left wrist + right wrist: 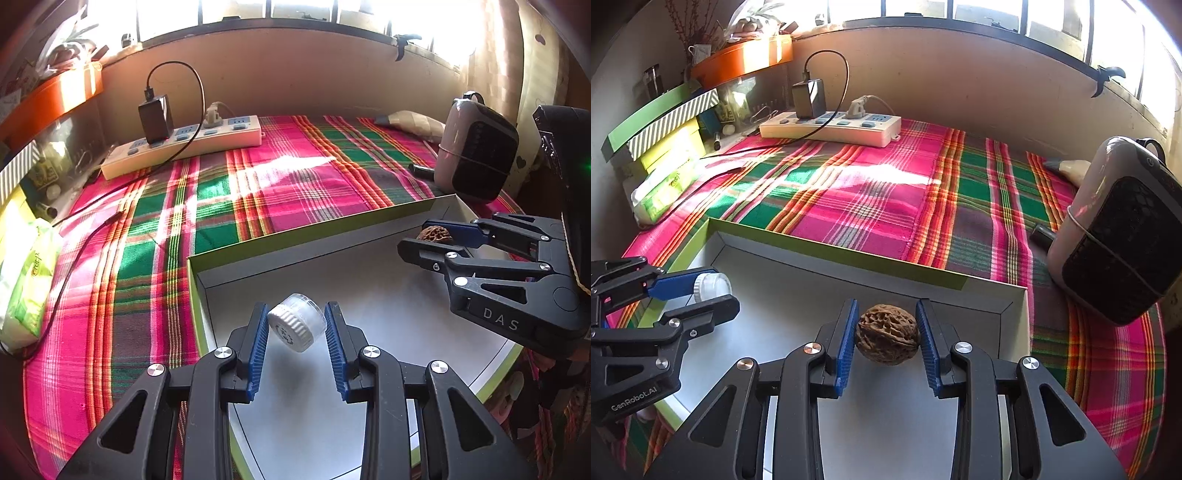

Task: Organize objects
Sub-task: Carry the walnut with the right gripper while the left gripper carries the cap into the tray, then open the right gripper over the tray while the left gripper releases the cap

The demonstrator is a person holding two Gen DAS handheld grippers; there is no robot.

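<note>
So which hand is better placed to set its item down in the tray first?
Probably left: the left gripper holds the small white-capped jar low over bare tray floor, while the right gripper's walnut sits near the far wall.

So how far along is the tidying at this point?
Nothing looks finished: the tray floor that shows is bare. In hand: the left gripper grips a small jar and the right gripper a walnut, both over the tray and seemingly not yet set down. Left: release both. A dark tube by the heater lies on the cloth.
</note>
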